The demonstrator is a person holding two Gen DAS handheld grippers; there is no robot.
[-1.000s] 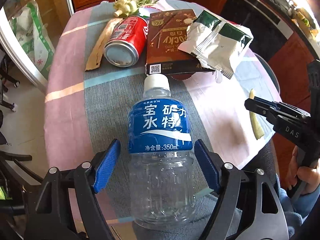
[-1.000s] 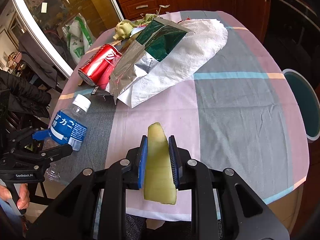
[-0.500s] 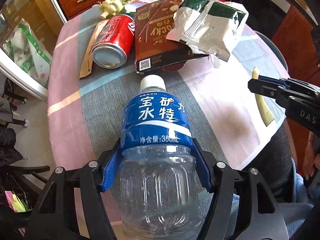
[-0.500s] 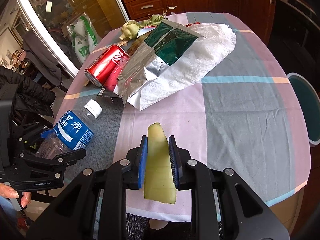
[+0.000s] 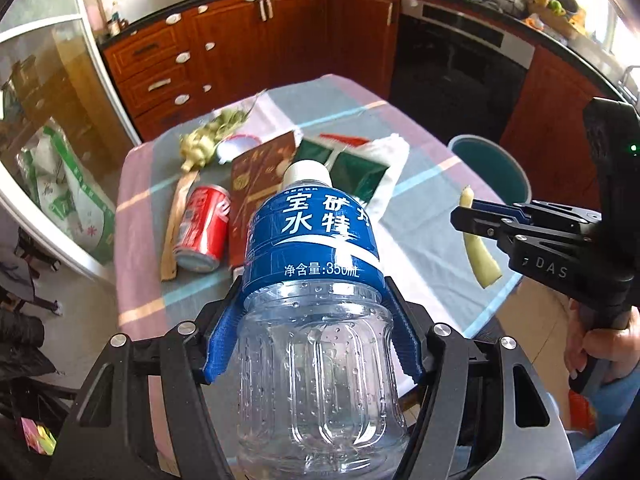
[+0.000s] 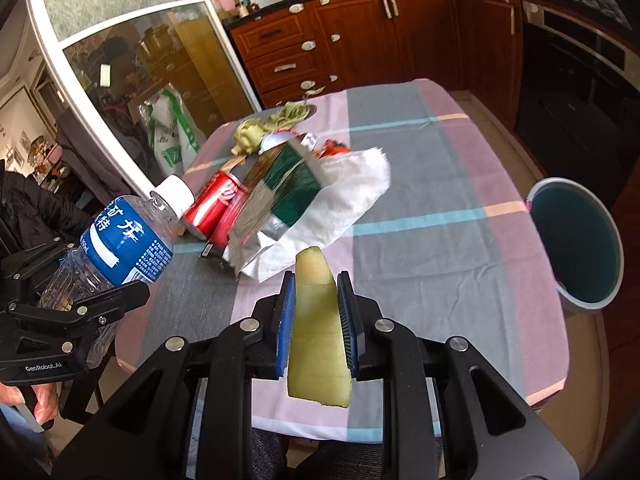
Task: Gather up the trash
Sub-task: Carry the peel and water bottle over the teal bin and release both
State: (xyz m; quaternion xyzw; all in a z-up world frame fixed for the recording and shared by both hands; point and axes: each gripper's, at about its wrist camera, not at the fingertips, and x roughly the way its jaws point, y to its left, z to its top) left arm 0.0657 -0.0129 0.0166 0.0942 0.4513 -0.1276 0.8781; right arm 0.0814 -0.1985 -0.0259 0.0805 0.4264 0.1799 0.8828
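Note:
My left gripper (image 5: 314, 328) is shut on a clear plastic water bottle (image 5: 316, 280) with a blue label and white cap, held up off the table; the bottle also shows in the right wrist view (image 6: 120, 240). My right gripper (image 6: 316, 316) is shut on a pale green melon rind (image 6: 318, 328), held above the table's near edge; the rind also shows in the left wrist view (image 5: 478, 252). On the table lie a red cola can (image 5: 202, 228), a brown snack box (image 5: 256, 176), a green and silver snack bag (image 6: 288, 192) and white paper (image 6: 352, 184).
A teal bin (image 6: 576, 244) stands on the floor right of the table. The checked tablecloth (image 6: 420, 240) covers the table. Green vegetable scraps (image 6: 256, 132) lie at the far side. Wooden cabinets and a glass door stand behind. A bag (image 6: 172, 132) leans by the door.
My left gripper closed on the water bottle and lifted it off the table, tilting up. My right gripper rose with the rind still held.

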